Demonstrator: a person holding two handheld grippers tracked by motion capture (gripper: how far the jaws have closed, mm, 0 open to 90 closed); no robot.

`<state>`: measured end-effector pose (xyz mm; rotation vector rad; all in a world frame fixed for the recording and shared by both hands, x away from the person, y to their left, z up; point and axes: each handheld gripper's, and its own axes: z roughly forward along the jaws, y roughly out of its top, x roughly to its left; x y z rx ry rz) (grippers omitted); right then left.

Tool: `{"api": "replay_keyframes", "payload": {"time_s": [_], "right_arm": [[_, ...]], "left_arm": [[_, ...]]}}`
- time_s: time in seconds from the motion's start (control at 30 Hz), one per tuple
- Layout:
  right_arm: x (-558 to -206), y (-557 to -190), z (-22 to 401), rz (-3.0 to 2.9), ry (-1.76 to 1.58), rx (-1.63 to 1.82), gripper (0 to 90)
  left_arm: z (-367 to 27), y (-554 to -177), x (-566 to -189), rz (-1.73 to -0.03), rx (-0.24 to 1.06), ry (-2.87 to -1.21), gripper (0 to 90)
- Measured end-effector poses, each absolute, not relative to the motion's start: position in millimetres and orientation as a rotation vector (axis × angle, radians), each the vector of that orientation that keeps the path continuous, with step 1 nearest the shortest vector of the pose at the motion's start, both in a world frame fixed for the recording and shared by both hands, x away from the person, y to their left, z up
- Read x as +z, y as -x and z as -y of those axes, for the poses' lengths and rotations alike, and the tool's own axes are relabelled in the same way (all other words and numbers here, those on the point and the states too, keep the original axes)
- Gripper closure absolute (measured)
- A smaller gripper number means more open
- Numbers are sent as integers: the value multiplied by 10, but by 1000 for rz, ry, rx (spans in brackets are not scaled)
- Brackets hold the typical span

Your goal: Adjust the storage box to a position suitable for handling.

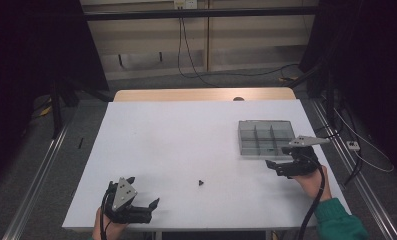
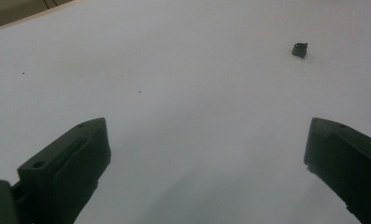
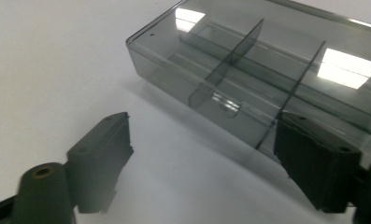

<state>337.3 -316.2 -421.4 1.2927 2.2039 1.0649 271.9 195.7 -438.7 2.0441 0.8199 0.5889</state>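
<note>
Two claws are at work over a white bench (image 1: 186, 130), one in each of the person's hands. The right claw (image 1: 281, 159) sits at the near right of the bench, just beside the front edge of a clear grey compartment box (image 1: 266, 137). Its jaws stand apart with nothing between them. In the right gripper view the right claw (image 3: 202, 154) looks straight at the box's near wall (image 3: 211, 88): one jaw is over bare bench, the other is level with the corner of the box, and I cannot tell whether that jaw touches it. The box lies flat, lid off, with thin dividers splitting it into compartments; a small dark speck shows in one near compartment in the high view, too small to make out.

The left claw (image 1: 143, 200) rests at the near left edge of the bench, its grey three-cornered plate on top, and its jaws are spread wide and released. In the left gripper view the left claw (image 2: 206, 158) frames bare white surface.

A small black part (image 1: 200, 182) lies loose on the bench between the two claws, well apart from both and from the box. It shows again ahead of the left claw, up and to the right (image 2: 300, 49).
</note>
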Motion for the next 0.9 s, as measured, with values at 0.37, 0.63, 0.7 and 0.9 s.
{"api": "replay_keyframes", "payload": {"time_s": [0.37, 0.63, 0.7, 0.9], "right_arm": [[-4115, -3503, 3320, -2105, -1381, 1015, 589], [-4067, -3609, 3463, -2023, -1464, 1001, 900], [-4058, -3641, 3498, -2012, -1468, 988, 900], [-4053, -3743, 3564, -1993, -1474, 952, 900]], "left_arm": [[-1960, -2712, -4384, -821, 598, -2042, 3], [-1966, -2709, -4379, -815, 601, -2048, 4], [-1963, -2711, -4380, -812, 604, -2048, 3], [-1951, -2715, -4385, -813, 603, -2050, 4]]}}
